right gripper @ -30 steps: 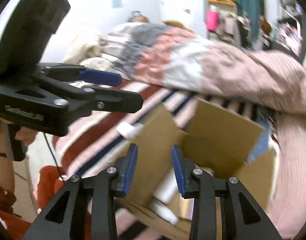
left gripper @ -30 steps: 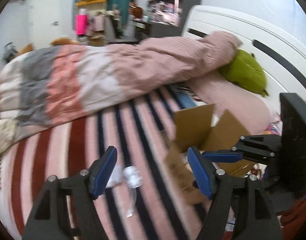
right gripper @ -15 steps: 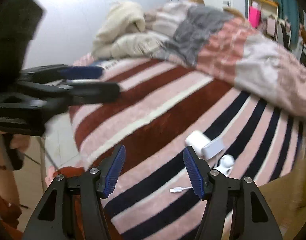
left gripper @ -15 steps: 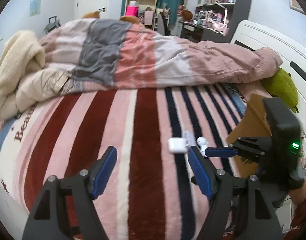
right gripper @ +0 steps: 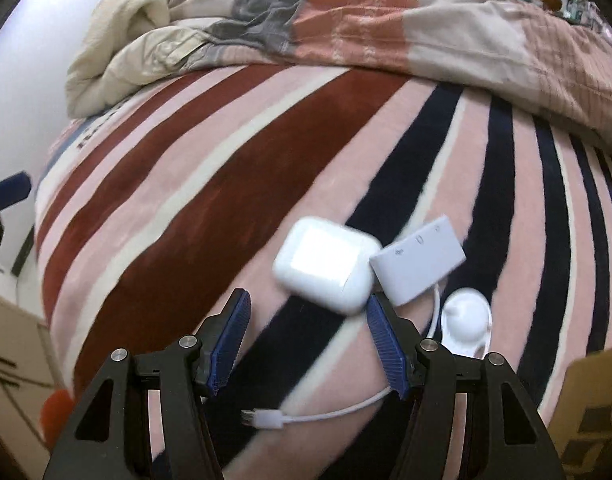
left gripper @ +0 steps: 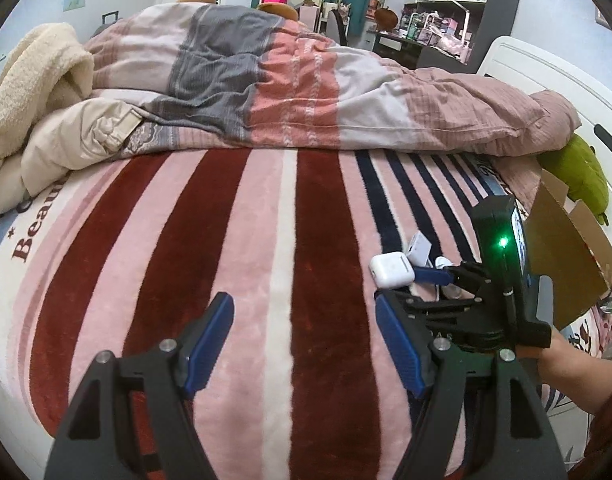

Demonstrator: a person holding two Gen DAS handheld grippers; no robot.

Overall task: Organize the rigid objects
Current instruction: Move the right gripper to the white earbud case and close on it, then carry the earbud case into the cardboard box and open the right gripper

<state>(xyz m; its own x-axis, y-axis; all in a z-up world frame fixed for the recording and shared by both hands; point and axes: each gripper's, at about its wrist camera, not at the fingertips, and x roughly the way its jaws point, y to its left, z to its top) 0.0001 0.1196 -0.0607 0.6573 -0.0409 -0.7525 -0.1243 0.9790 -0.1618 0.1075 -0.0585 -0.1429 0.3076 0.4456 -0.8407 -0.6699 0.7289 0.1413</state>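
Observation:
A white earbud case (right gripper: 326, 264) lies on the striped bed blanket (right gripper: 210, 208), touching a flat white adapter box (right gripper: 420, 266). A round white charger puck (right gripper: 466, 320) with a cable and plug (right gripper: 266, 419) lies beside them. My right gripper (right gripper: 308, 342) is open, its fingertips just short of the case, nothing between them. In the left wrist view the case (left gripper: 391, 270) sits right of centre with the right gripper (left gripper: 430, 276) at it. My left gripper (left gripper: 304, 344) is open and empty above the blanket.
An open cardboard box (left gripper: 566, 256) stands at the right, also at the right wrist view's lower right corner (right gripper: 594, 408). A bunched duvet (left gripper: 306, 92) and cream blanket (left gripper: 38, 88) lie behind. A green plush (left gripper: 582, 176) rests by the headboard.
Both grippers swung left from the cardboard box toward the small white items. The right gripper opened wider and moved close to the earbud case.

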